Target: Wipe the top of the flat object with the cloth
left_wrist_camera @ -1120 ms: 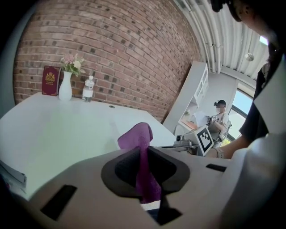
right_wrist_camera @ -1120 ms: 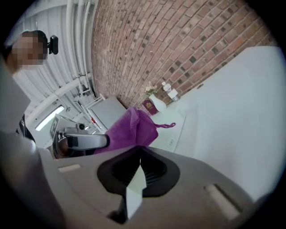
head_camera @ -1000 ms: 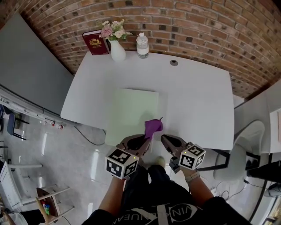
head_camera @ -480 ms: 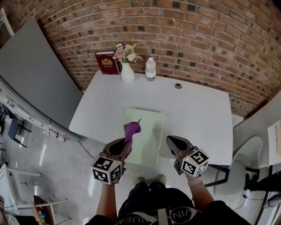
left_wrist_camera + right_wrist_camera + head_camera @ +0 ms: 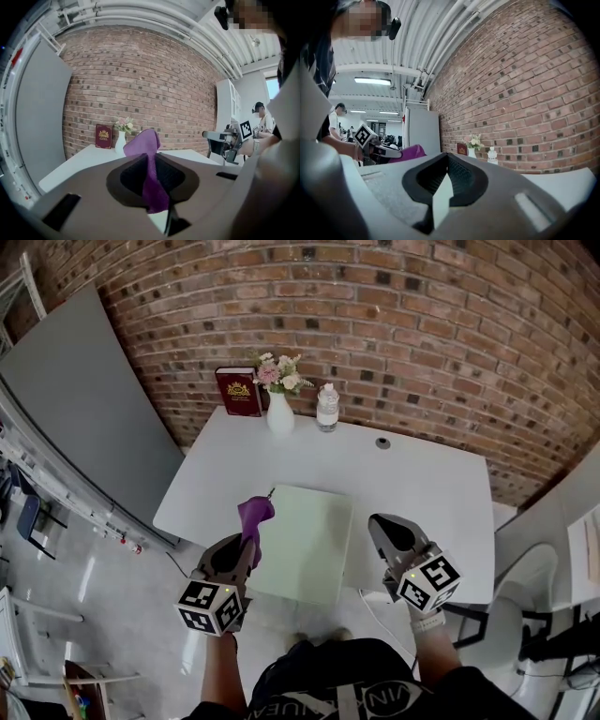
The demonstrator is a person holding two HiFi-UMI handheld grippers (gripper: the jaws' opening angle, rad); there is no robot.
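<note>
Within the last second the left tongs (image 5: 247, 542) have swung away from the near edge of the worktop (image 5: 427, 488) and out to the left. They took the cloth (image 5: 254, 515) with them, from the near right corner of the flat object (image 5: 309, 545) to its left edge. The right tongs (image 5: 381, 521) have come up as well, and now sit level off the flat object's right side. The cloth looks lifted clear, not pressed down, so I judge this a carry between strokes or a reset, with most of the top left to wipe.

The left tongs are clenched on the cloth. A thin band of it runs between the ribbed dark pads, a loose tail hangs below them, and a rounded bunch stands above the tips. The right tongs are clenched with nothing in them, their pads meeting along a single seam.

The cloth is purple, soft and limp, and folds on itself. Between the two tongs lies the flat object, a thin pale green rectangle, matt and smooth, flush on the worktop with its near edge at the worktop's rim. The worktop is plain white with rounded corners.

Well beyond the tongs, against the brick wall (image 5: 422, 343), stand a dark red book (image 5: 239, 392) upright, a white vase (image 5: 280, 416) of small flowers and a clear bottle (image 5: 327, 409).
</note>
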